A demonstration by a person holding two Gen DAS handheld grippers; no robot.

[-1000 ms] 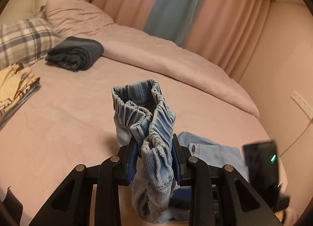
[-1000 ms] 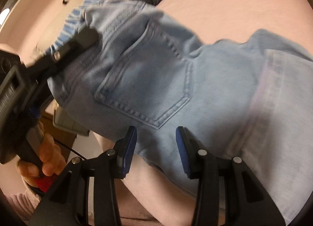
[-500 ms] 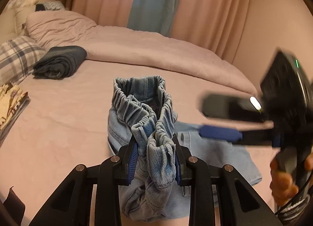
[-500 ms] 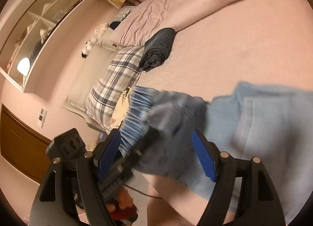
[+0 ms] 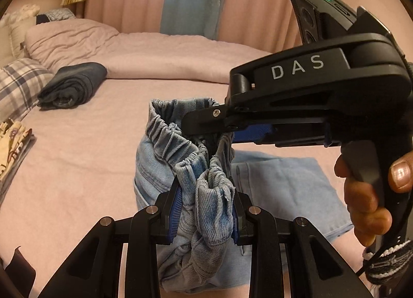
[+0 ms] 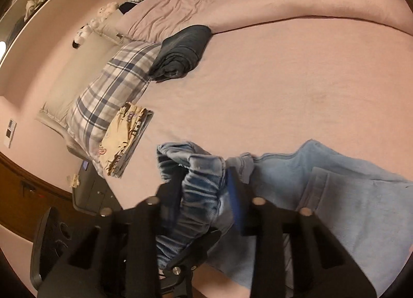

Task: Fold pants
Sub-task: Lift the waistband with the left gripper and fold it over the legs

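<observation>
My left tongs (image 5: 204, 207) grip the pants (image 5: 180, 148) at the waistband. My right tongs (image 6: 204, 194) are closing on the same waistband. Only the left view shows my hand (image 5: 366, 200); the right shows a pillow (image 6: 113, 91) far behind.

My left hand-held gripper (image 5: 204, 210) is matte black with blue ribbed pads and silver round screws along its linkage arms. My right hand-held gripper (image 5: 206, 127) has the same build, lettered "DAS" in white, with a green light on top, a grey trigger handle and a black-and-white braided strap.
</observation>
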